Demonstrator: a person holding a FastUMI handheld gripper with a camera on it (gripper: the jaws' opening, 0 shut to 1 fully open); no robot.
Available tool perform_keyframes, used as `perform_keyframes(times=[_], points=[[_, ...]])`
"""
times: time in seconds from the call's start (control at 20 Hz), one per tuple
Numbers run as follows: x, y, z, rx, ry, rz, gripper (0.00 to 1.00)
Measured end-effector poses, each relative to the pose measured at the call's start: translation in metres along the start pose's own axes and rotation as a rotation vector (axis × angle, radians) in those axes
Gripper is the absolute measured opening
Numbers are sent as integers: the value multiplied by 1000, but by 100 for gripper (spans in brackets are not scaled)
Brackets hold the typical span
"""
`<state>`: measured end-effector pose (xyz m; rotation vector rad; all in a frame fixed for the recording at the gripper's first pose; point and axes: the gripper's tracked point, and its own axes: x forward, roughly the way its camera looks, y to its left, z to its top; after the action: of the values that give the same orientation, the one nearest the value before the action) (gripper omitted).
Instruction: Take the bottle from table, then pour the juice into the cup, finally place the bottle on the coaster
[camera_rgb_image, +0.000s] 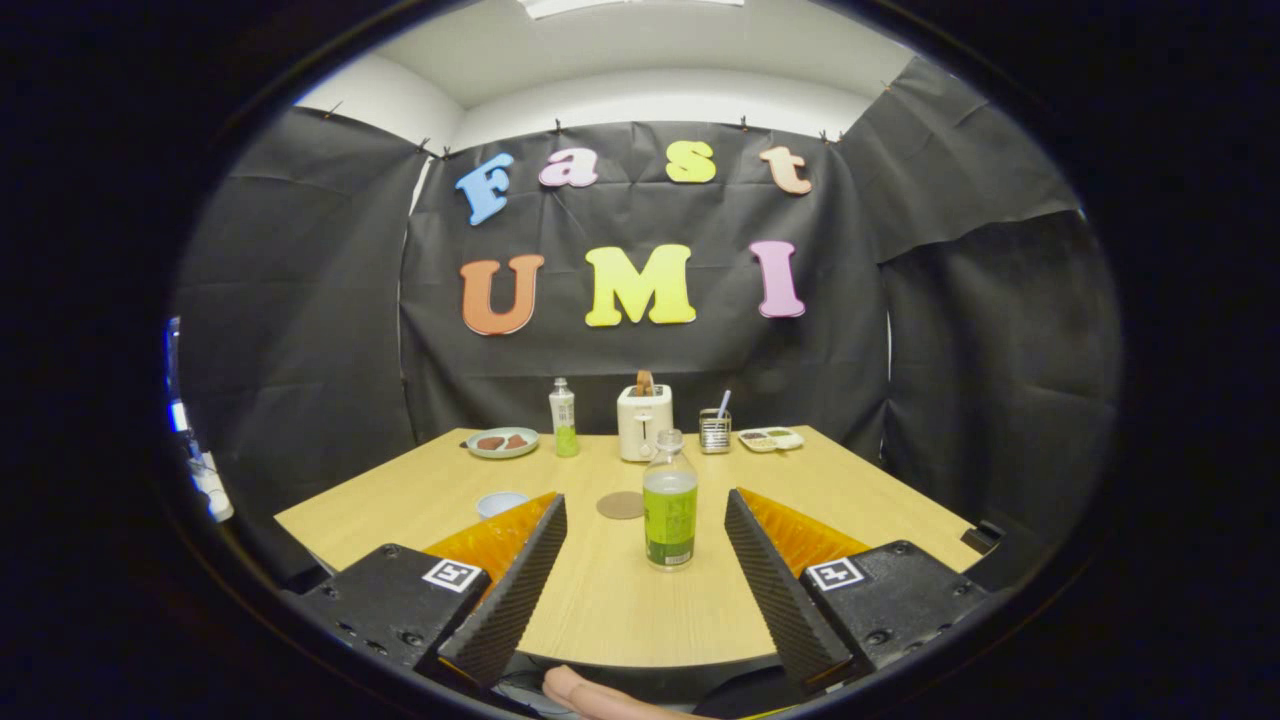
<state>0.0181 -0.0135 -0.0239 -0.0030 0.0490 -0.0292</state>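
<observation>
Two fingers of the gripper (645, 510) stand spread wide apart above the near edge of the table (610, 600), pinching nothing; each finger base carries a square marker tag. A fingertip of the person's hand (585, 695) shows just below the table's near edge, between the finger bases.

The bottle (670, 500) stands upright on the wooden tabletop in the gap between the two fingers, nearer the right finger and touching neither. It is clear, capped, with green juice in its lower part and a green label around its body.

Just beyond the bottle and slightly to its left lies the coaster (621, 505), a flat round brown disc, bare on top. The cup (499, 503), pale and low, sits further left, partly hidden behind the tip of the left finger.

Along the far edge of the table, from left to right: a plate (502, 443) holding brown pieces of food; a second bottle (564, 418), upright, with green liquid at its base; a white toaster (644, 422) with a slice rising from its slot; a small metal holder (714, 431) with a pale stick leaning in it; and a shallow tray (770, 439) with small items too small to identify.
</observation>
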Motion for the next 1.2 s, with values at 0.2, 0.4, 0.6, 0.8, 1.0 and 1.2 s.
perform_keyframes(times=[0.2,0.4,0.6,0.8,1.0,1.2], points=[[27,-6,-14,-2,17,0,100],[68,-19,-25,-1,39,2,100],[107,-18,-32,5,53,37,100],[142,-20,-39,-31,56,30,100],[170,-25,-40,-36,10,-10,100],[195,-21,-44,-45,-1,-5,100]])
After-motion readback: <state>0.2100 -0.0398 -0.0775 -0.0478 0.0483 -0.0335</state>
